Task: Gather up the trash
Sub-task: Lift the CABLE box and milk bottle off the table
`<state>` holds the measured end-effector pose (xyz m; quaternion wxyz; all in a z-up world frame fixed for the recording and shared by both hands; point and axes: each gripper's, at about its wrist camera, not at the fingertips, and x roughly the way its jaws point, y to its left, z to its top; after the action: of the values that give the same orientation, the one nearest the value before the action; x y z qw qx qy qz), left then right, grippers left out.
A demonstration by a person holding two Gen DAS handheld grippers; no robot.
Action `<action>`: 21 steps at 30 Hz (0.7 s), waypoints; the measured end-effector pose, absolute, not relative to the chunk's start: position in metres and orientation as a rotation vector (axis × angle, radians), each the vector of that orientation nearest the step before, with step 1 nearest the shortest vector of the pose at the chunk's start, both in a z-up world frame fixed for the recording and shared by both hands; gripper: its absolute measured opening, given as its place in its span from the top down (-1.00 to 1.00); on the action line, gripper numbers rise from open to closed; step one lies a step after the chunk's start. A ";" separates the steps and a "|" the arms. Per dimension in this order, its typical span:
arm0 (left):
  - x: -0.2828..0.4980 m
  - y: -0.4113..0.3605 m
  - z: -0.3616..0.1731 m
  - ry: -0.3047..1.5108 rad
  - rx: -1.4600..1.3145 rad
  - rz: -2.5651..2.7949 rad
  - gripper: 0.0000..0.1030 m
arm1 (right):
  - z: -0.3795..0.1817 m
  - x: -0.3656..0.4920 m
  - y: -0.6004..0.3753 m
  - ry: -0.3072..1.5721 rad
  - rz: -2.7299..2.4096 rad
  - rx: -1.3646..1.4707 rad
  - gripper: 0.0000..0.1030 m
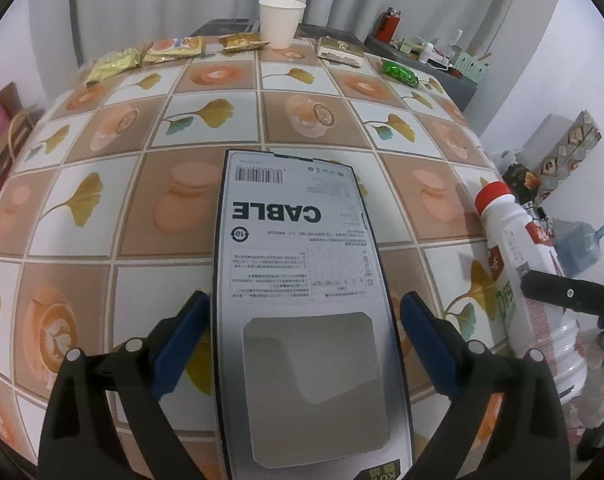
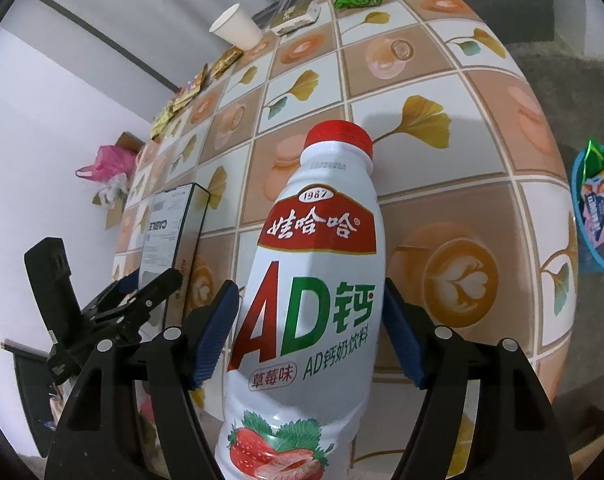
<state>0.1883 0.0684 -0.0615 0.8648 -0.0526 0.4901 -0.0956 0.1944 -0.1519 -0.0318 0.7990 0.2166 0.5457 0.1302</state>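
My left gripper (image 1: 304, 336) is shut on a flat white cable box (image 1: 302, 280) printed "CABLE", held above the tiled table (image 1: 206, 128). My right gripper (image 2: 310, 328) is shut on a white strawberry milk bottle (image 2: 314, 280) with a red cap, held over the table's near edge. The bottle also shows at the right of the left wrist view (image 1: 530, 276). The box shows at the left of the right wrist view (image 2: 166, 228). A paper cup (image 1: 280, 22), snack wrappers (image 1: 114, 65), a green wrapper (image 1: 399, 72) and a small carton (image 1: 339, 51) lie along the far edge.
A blue bin (image 2: 596, 216) holding wrappers stands on the floor right of the table. A pink bag (image 2: 108, 162) and cardboard lie by the wall at the left. A cluttered side table (image 1: 430, 52) stands at the back right.
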 end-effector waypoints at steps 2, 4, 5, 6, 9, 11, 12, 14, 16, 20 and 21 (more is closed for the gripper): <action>0.188 0.068 -0.062 1.022 -0.097 -0.183 -0.74 | -0.032 0.193 -0.149 1.169 0.279 0.454 -0.27; 0.187 0.068 -0.062 1.019 -0.093 -0.180 -0.71 | -0.033 0.192 -0.147 1.168 0.274 0.438 -0.24; 0.187 0.068 -0.062 1.017 -0.092 -0.179 -0.71 | -0.033 0.192 -0.146 1.166 0.269 0.431 -0.23; 0.187 0.068 -0.062 1.016 -0.088 -0.177 -0.71 | -0.033 0.192 -0.145 1.165 0.265 0.425 -0.23; 0.185 0.066 -0.062 1.012 -0.078 -0.174 -0.71 | -0.033 0.193 -0.144 1.161 0.259 0.417 -0.21; 0.184 0.065 -0.062 1.009 -0.073 -0.171 -0.71 | -0.033 0.192 -0.143 1.159 0.256 0.411 -0.18; 0.184 0.065 -0.062 1.007 -0.072 -0.168 -0.71 | -0.033 0.192 -0.143 1.156 0.254 0.408 -0.18; 0.183 0.064 -0.062 1.003 -0.069 -0.165 -0.71 | -0.033 0.192 -0.143 1.154 0.256 0.409 -0.17; 0.182 0.064 -0.062 1.000 -0.069 -0.162 -0.70 | -0.033 0.192 -0.143 1.152 0.256 0.411 -0.16; 0.181 0.064 -0.062 1.000 -0.070 -0.160 -0.69 | -0.033 0.191 -0.144 1.148 0.255 0.417 -0.15; 0.181 0.064 -0.062 1.000 -0.071 -0.158 -0.69 | -0.033 0.191 -0.145 1.146 0.255 0.421 -0.15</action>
<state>0.1805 0.0637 -0.0616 0.8739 -0.0341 0.4789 -0.0759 0.1906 -0.1449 -0.0335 0.8118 0.1973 0.5365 0.1194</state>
